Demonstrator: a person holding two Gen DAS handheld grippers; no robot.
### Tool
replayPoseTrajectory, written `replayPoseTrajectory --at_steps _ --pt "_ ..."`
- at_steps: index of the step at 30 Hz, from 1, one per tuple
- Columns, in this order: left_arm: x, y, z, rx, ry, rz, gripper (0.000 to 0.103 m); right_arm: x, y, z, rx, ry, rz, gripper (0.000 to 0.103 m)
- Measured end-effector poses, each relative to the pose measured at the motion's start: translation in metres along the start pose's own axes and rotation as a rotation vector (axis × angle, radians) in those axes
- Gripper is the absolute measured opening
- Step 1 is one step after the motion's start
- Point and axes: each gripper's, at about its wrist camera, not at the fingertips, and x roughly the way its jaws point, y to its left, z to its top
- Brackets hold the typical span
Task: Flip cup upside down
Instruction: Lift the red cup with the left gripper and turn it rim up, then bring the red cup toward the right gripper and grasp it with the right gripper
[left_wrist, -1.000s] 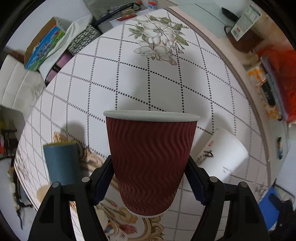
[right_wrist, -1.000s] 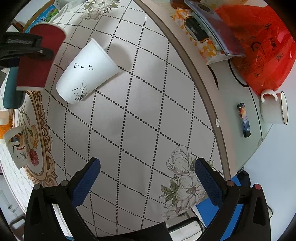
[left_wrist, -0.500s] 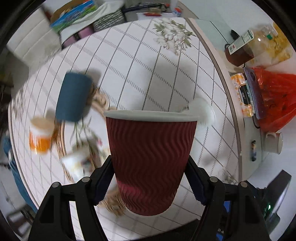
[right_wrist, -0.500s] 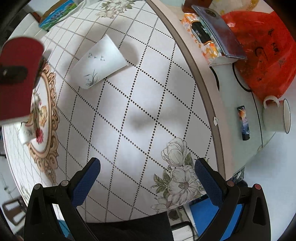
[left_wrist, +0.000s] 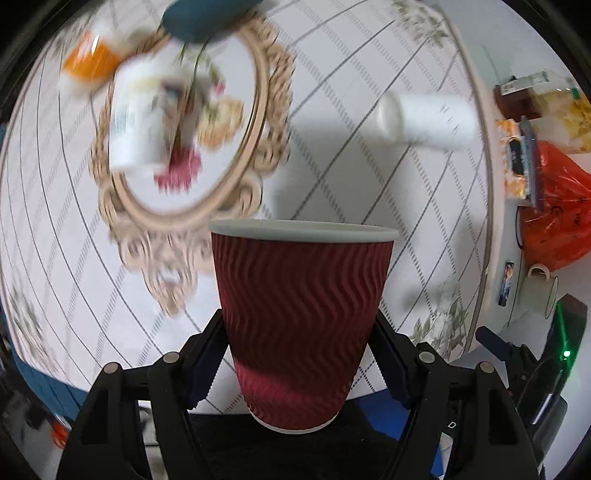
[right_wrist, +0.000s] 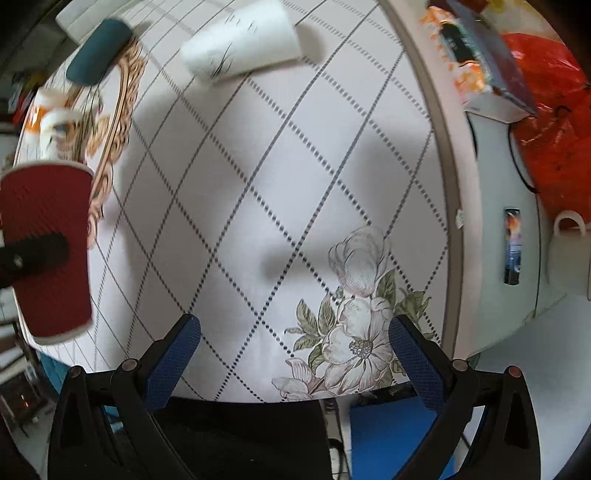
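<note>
Fingers (left_wrist: 207, 365) half hidden behind red cup (left_wrist: 301, 325), tabletop cups blurred.

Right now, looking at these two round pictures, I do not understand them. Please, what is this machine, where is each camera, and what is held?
There is no robot here. A person holds a two-finger gripper in each hand, and each gripper carries a wide fisheye camera that looks along its fingers, which is why the pictures are round. The left camera shows the left gripper shut on a red ribbed paper cup, lifted above the table. The right camera shows the right gripper, open and empty, above the patterned tablecloth; the red cup appears at that picture's left edge. On the cloth lie a white cup on its side, a dark teal cup and some smaller blurred cups. Beyond the table edge are a red plastic bag and a white mug.
</note>
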Motion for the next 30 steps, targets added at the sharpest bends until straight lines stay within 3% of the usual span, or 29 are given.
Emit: replayPoseTrajectory --at_steps 15,28,30 --pt "0.048 0.023 -0.010 -0.098 0.026 -0.016 0.073 0.022 0.012 0.002 -0.026 0.030 -0.021 0.103" --pt "0.059 0.017 -0.006 -0.036 0.042 -0.016 0.075 0.026 0.027 0.017 -0.011 0.018 -0.035 0.103" --pt "0.062 0.014 -0.006 -0.031 0.042 -0.012 0.080 0.024 0.031 0.019 -0.010 0.016 -0.037 0.103"
